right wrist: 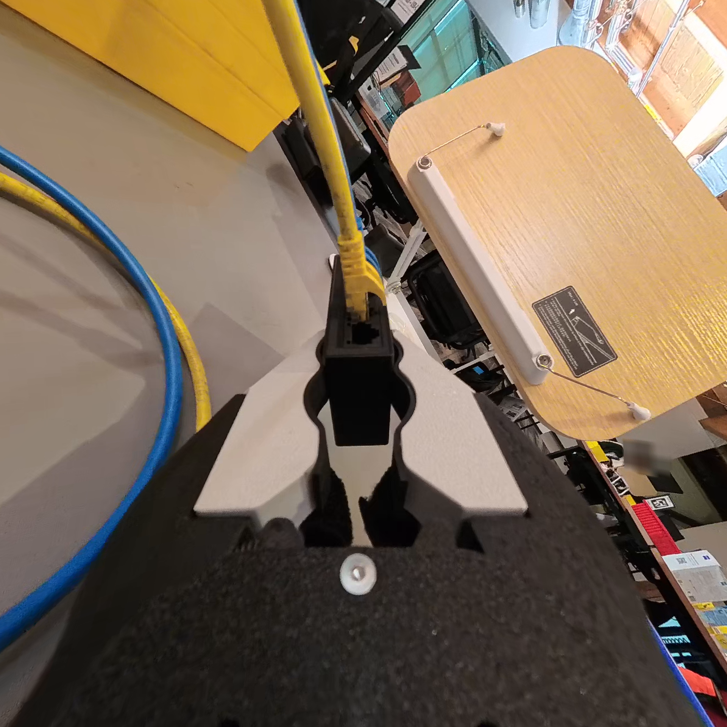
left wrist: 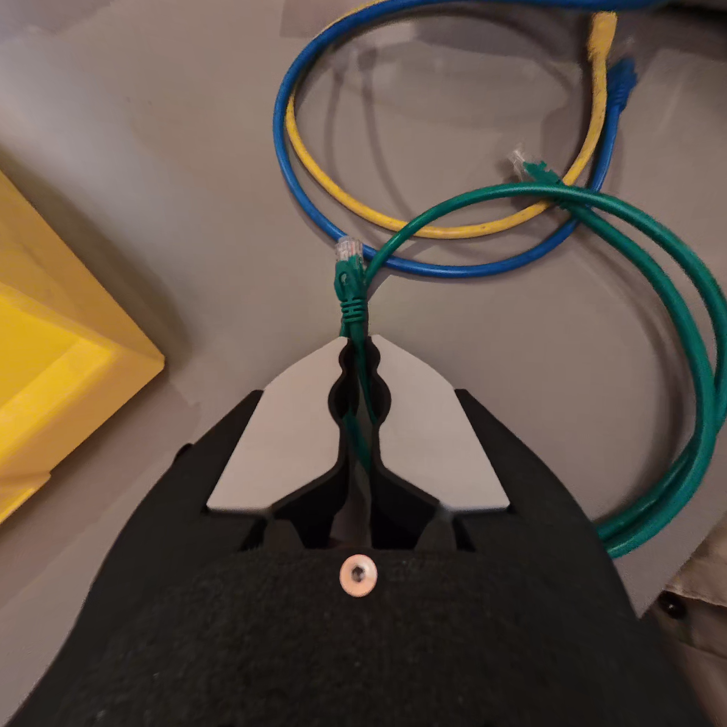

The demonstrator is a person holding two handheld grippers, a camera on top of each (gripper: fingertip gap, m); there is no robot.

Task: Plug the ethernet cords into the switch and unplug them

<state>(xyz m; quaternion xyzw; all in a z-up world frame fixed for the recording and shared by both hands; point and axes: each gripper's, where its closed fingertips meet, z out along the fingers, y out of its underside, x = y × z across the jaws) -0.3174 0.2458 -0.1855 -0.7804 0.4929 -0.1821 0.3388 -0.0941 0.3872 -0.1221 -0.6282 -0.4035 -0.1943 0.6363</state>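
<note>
My left gripper [left wrist: 357, 339] is shut on the green ethernet cord [left wrist: 668, 299] just behind its plug [left wrist: 347, 267], which points away over the grey table. The cord's other plug [left wrist: 538, 171] lies farther off. Blue [left wrist: 283, 157] and yellow [left wrist: 314, 165] cords loop on the table beyond. My right gripper [right wrist: 358, 346] is shut on the black switch [right wrist: 358, 377], held edge-up above the table. A yellow cord [right wrist: 314, 118] is plugged into a port on the switch by its yellow plug [right wrist: 356, 275]. The port [right wrist: 364, 334] beside it is empty. A blue cord runs behind the yellow one.
A yellow bin [left wrist: 59, 373] stands at the left in the left wrist view and shows in the right wrist view [right wrist: 177, 51]. Past the table edge a wooden tray table [right wrist: 570, 220] and cluttered shelves [right wrist: 668, 550] stand. A beige sleeve [left wrist: 700, 582] is at the lower right. There is about 25 centimetres between the tips of the two grippers.
</note>
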